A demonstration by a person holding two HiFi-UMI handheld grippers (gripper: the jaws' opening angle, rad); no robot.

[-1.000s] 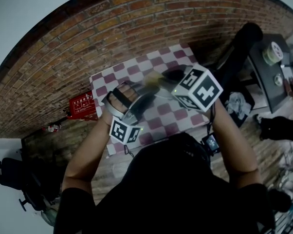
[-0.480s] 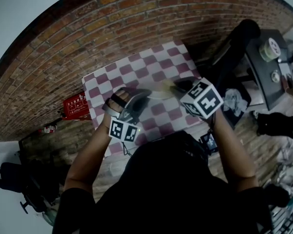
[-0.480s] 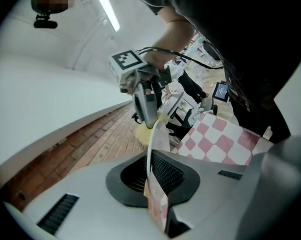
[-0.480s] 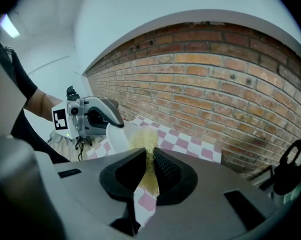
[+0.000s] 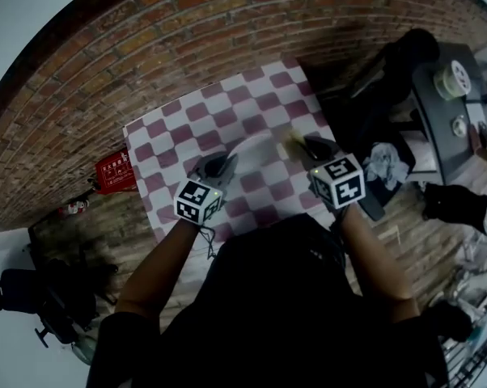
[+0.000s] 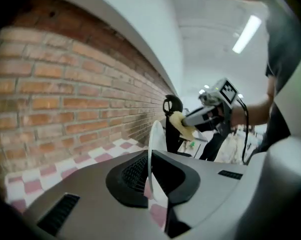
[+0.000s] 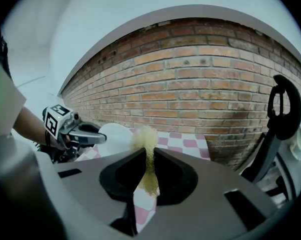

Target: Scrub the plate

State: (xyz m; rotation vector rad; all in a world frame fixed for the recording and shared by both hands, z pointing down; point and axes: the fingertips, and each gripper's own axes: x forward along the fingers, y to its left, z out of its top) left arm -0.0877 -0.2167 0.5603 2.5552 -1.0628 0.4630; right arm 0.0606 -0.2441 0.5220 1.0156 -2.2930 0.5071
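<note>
both grippers have come down toward the bench (image 5: 191,128) since a second ago, and the left gripper (image 5: 219,166) has rolled so that its marker cube (image 5: 199,201) now faces up. its jaws are pinched narrow on the rim of a white plate (image 5: 256,148), which hangs over the middle of the bench; seen from that gripper (image 6: 151,181) the plate (image 6: 154,134) stands on edge, thin as a line. whether its lower rim touches the bench i cannot tell.

the right gripper (image 5: 306,147), over the right half of the bench, has its jaws (image 7: 148,176) closed on a yellow sponge (image 7: 146,144). the sponge (image 5: 290,142) sits just beside the plate's right rim; contact is unclear.

the bench carries a pink and white checked cloth and backs onto a brick wall (image 7: 200,79). a red box (image 5: 114,172) lies off the bench's left side by that wall. a black chair (image 5: 401,63) stands past the bench's right far corner, with a dark side table (image 5: 438,120) and a roll of tape (image 5: 454,79) beyond it. a crumpled rag (image 5: 385,164) lies by the bench's right side. the person's head (image 5: 284,265) hides the bench's near edge.
</note>
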